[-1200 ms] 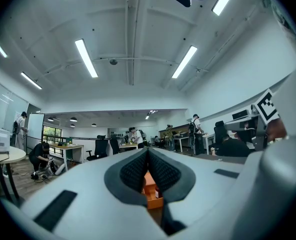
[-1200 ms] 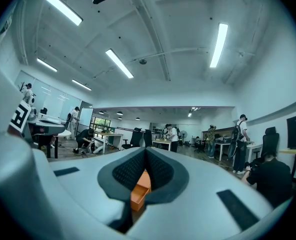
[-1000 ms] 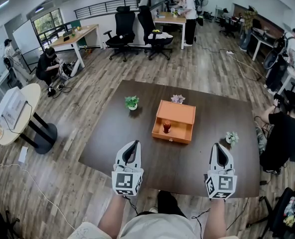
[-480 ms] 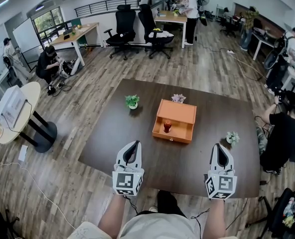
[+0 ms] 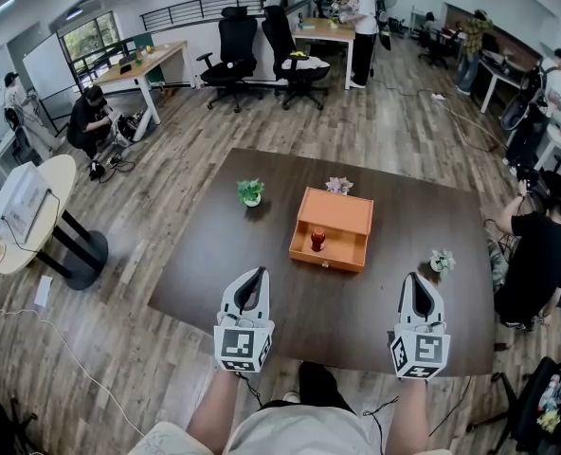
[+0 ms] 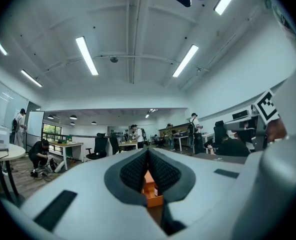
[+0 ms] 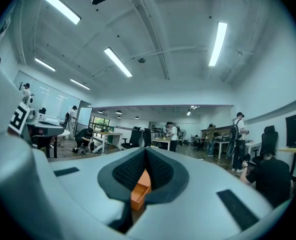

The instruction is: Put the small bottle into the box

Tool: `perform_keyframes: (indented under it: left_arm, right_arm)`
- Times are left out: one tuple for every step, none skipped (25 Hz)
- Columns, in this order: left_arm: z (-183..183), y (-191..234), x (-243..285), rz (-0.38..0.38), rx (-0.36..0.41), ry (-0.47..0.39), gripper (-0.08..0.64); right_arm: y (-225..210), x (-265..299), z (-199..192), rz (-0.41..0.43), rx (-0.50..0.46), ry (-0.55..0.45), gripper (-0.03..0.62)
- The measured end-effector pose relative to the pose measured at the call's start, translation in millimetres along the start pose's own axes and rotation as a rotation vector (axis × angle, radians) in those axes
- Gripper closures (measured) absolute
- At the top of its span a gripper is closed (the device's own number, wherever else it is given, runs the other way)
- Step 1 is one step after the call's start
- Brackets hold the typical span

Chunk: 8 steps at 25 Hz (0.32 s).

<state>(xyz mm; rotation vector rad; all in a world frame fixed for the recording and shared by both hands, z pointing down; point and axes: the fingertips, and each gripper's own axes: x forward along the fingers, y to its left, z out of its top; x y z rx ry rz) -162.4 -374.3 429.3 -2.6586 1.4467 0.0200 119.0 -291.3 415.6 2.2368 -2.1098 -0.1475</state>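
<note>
An orange box (image 5: 333, 230) lies open in the middle of the dark table (image 5: 262, 297). A small dark red bottle (image 5: 317, 241) stands inside its front compartment. My left gripper (image 5: 253, 275) and right gripper (image 5: 419, 279) rest side by side near the table's front edge, well short of the box, both pointing at it. Each one is shut with nothing between its pads. In the left gripper view the box (image 6: 152, 194) shows through the slit below the closed left gripper (image 6: 148, 151). The right gripper view shows the box (image 7: 139, 194) the same way under the right gripper (image 7: 146, 151).
Three small potted plants stand on the table: one (image 5: 250, 193) left of the box, one (image 5: 338, 187) behind it, one (image 5: 441, 262) at the right. A seated person (image 5: 536, 254) is close to the table's right edge. A round white table (image 5: 25, 216) stands at the left.
</note>
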Motion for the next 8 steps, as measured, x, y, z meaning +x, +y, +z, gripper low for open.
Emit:
perform_keyframes:
  left_arm:
    - [-0.2, 0.3, 0.1, 0.001, -0.001, 0.001, 0.558]
    - [-0.4, 0.8, 0.1, 0.002, -0.002, 0.002, 0.558]
    - [-0.2, 1.2, 0.1, 0.003, -0.002, 0.002, 0.558]
    - [0.1, 1.5, 0.1, 0.004, -0.002, 0.001, 0.558]
    - [0.4, 1.8, 0.2, 0.004, -0.001, 0.0, 0.558]
    - [0.5, 1.8, 0.2, 0.004, -0.001, -0.001, 0.558]
    - [0.4, 1.8, 0.3, 0.003, -0.002, -0.001, 0.558]
    - [0.2, 1.7, 0.4, 0.002, -0.002, -0.001, 0.558]
  right_arm:
    - [-0.1, 0.2, 0.2, 0.0, -0.001, 0.0, 0.592]
    - [0.1, 0.4, 0.4, 0.001, -0.002, 0.0, 0.592]
    - [0.3, 0.6, 0.6, 0.001, -0.003, 0.001, 0.592]
    - [0.6, 0.8, 0.6, 0.002, -0.004, 0.002, 0.592]
    - [0.8, 1.0, 0.6, 0.002, -0.005, 0.002, 0.592]
    - [1.0, 1.1, 0.5, 0.002, -0.005, 0.003, 0.592]
    - [1.1, 1.2, 0.5, 0.002, -0.006, 0.003, 0.592]
    - [1.3, 1.2, 0.6, 0.001, -0.006, 0.004, 0.592]
